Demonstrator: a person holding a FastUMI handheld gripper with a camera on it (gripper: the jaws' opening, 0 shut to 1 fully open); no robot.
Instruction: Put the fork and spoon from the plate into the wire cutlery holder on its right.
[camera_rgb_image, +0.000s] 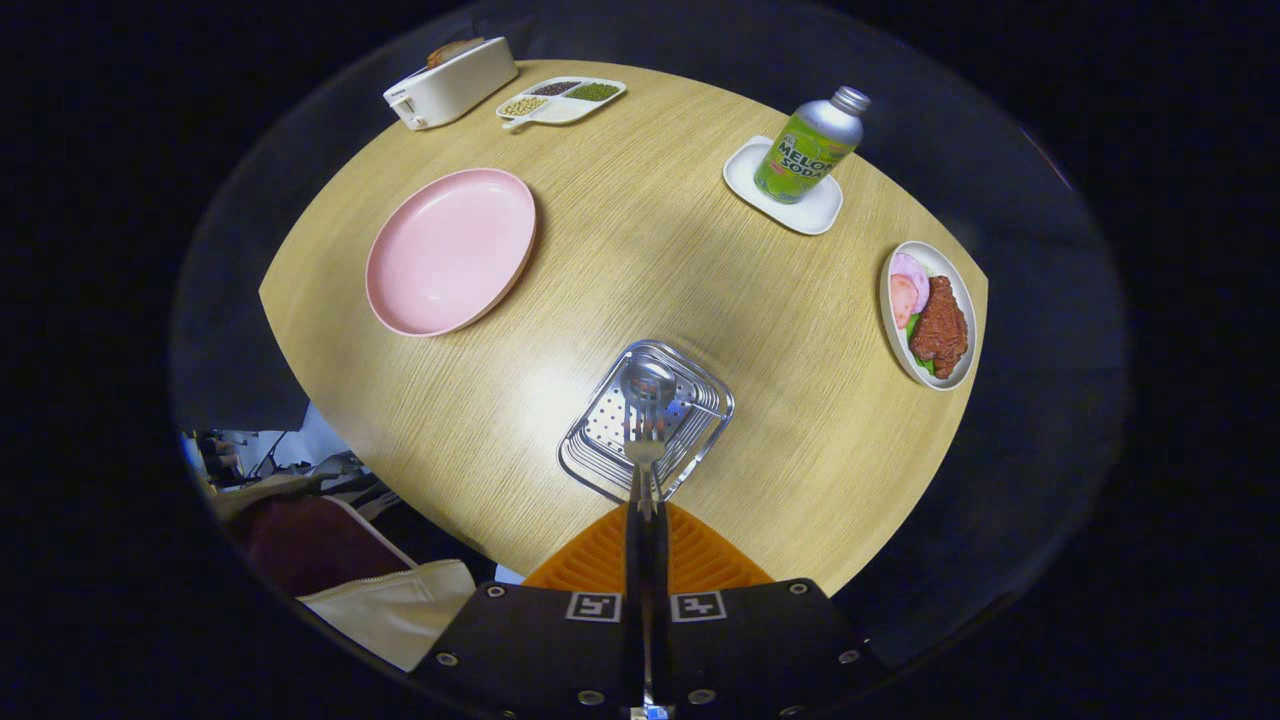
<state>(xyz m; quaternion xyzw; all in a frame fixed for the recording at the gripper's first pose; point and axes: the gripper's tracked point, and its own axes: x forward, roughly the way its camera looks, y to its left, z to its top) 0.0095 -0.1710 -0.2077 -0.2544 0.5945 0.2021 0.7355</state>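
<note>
A silver metal fork (645, 440) hangs tines-down just ahead of the gripper (646, 500), its handle clamped between the two orange ribbed fingers (595, 555), which are pressed together on it at the lower middle of the frame. The fork's head sits over the square silver wire cutlery holder (600, 455) with a perforated floor, right below it. A shiny metal spoon (648, 382) already stands inside that holder, bowl up, just beyond the fork. The round pink plate (450, 250) lies bare at the upper left on the light wooden table (640, 250), well apart from the holder. Farther out, a green-labelled aluminium bottle (810, 150) stands on a small white tray (815, 210) at the upper right, an oval white dish of meat and vegetables (930, 315) lies at the right edge, and a white toaster (450, 82) and a white divided dish of beans (560, 100) sit at the top left.
</note>
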